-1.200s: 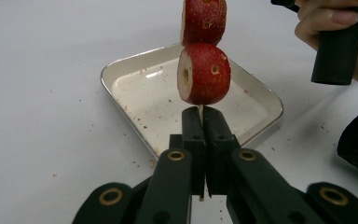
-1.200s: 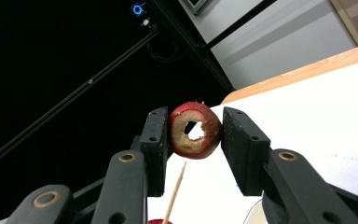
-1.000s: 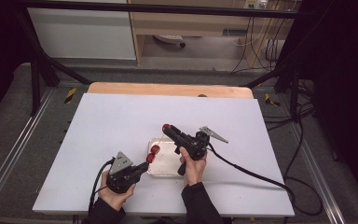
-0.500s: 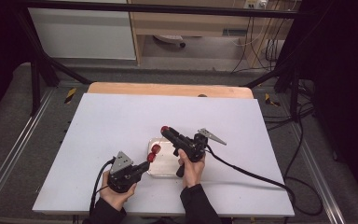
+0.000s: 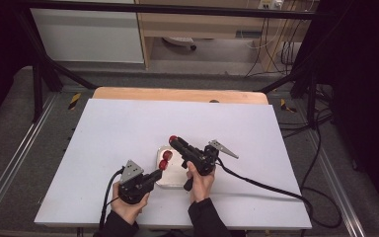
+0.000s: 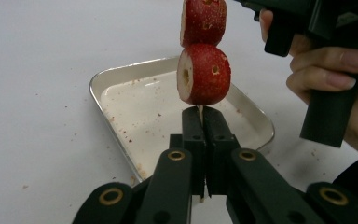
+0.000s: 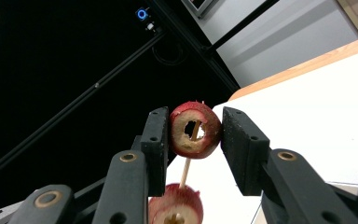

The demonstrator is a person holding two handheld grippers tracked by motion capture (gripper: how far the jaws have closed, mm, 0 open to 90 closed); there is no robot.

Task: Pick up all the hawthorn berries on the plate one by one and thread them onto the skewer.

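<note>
item: skewer (image 7: 188, 164), thin wooden stick, being held upright over the metal tray (image 6: 121, 79) near the front of the white table (image 5: 118, 123).

left gripper (image 6: 199, 135): jaws pressing together on the skewer's lower end, gripping it just beneath the lowest fruit; the stick's long axis is running up and away from this gripper, its free tip pointing upward.

right gripper (image 7: 195, 135): jaws clamping a cored red fruit slice (image 7: 195, 129) by its two sides, bore facing along the stick; the skewer is passing through the hole, its tip seeming to poke just above the slice.

fruit already on the stick: two red pieces (image 6: 204, 73) sitting one above the other, directly over the left gripper.

relation for the coming move, as a judgement: the slice is lying above the threaded pieces on the same vertical axis, so the right hand (image 5: 201, 180), being the nearer, would be pushing it straight down the stick.

tray: holding crumbs and juice, no whole fruit visible.
</note>
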